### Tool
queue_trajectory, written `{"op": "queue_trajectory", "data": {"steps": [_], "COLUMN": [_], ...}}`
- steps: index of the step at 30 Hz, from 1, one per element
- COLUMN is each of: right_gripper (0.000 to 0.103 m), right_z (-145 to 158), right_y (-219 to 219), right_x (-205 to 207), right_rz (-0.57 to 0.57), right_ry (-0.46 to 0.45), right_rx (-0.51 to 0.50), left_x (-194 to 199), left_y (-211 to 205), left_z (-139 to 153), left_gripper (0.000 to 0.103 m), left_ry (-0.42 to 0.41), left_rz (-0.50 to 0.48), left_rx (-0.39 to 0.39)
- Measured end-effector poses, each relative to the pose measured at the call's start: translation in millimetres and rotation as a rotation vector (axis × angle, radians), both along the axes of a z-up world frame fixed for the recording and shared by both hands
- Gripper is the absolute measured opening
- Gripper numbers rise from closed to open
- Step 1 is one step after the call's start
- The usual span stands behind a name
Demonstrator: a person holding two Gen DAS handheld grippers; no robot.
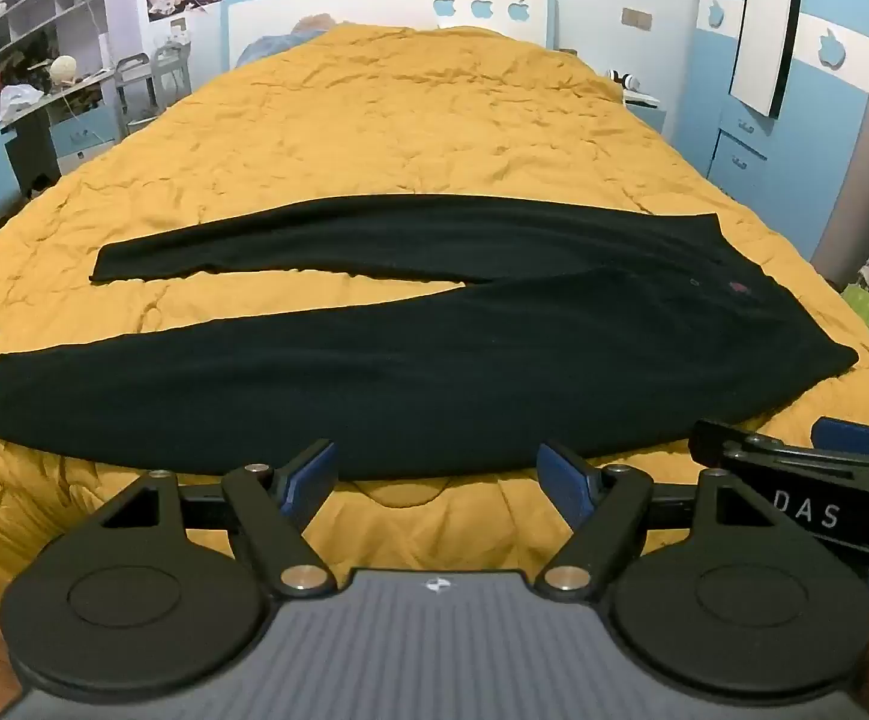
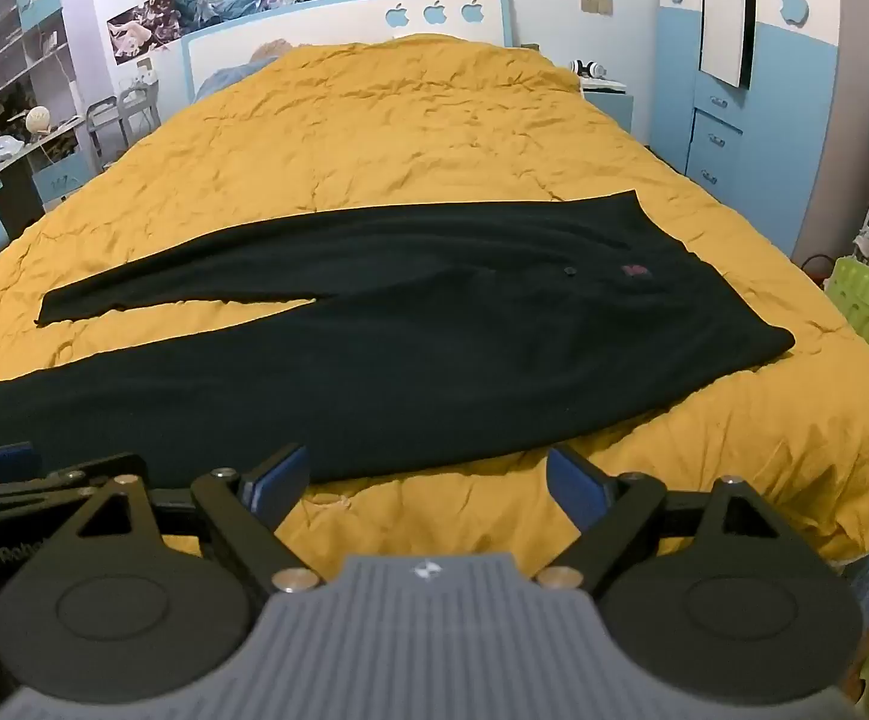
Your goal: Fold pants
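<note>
Left gripper [image 1: 437, 474] and right gripper [image 2: 425, 480] both gape wide, nothing between the pads, hovering just short of the near leg. Black pants [image 1: 434, 360] lie flat across the mustard quilt [image 1: 410, 120], legs splayed left, waistband right. Risk: soft matte knit may bunch, or pads pinch the puffy, wrinkled quilt along with it

Pants [image 1: 434, 372] flat across bed [image 1: 404, 120]
</note>
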State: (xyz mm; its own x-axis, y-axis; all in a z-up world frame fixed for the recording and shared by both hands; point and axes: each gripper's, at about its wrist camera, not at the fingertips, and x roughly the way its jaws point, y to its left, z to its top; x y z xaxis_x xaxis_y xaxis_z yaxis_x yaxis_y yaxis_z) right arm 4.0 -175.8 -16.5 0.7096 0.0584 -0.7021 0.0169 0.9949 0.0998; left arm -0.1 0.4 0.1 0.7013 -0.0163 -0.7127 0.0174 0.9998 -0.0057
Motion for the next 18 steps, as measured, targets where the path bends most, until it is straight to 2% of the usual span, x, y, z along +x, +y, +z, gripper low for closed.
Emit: {"op": "queue_trajectory", "data": {"steps": [18], "right_gripper": [0.082], "right_z": [0.8], "right_y": [0.2], "right_x": [-1.7], "right_rz": [0.000], "right_ry": [0.003], "right_rx": [0.008], "left_x": [-1.8], "left_y": [-1.3], "left_z": [-0.7], "left_gripper": [0.088], "left_ry": [-0.002], "left_rz": [-0.016], "left_rx": [-0.004]}}
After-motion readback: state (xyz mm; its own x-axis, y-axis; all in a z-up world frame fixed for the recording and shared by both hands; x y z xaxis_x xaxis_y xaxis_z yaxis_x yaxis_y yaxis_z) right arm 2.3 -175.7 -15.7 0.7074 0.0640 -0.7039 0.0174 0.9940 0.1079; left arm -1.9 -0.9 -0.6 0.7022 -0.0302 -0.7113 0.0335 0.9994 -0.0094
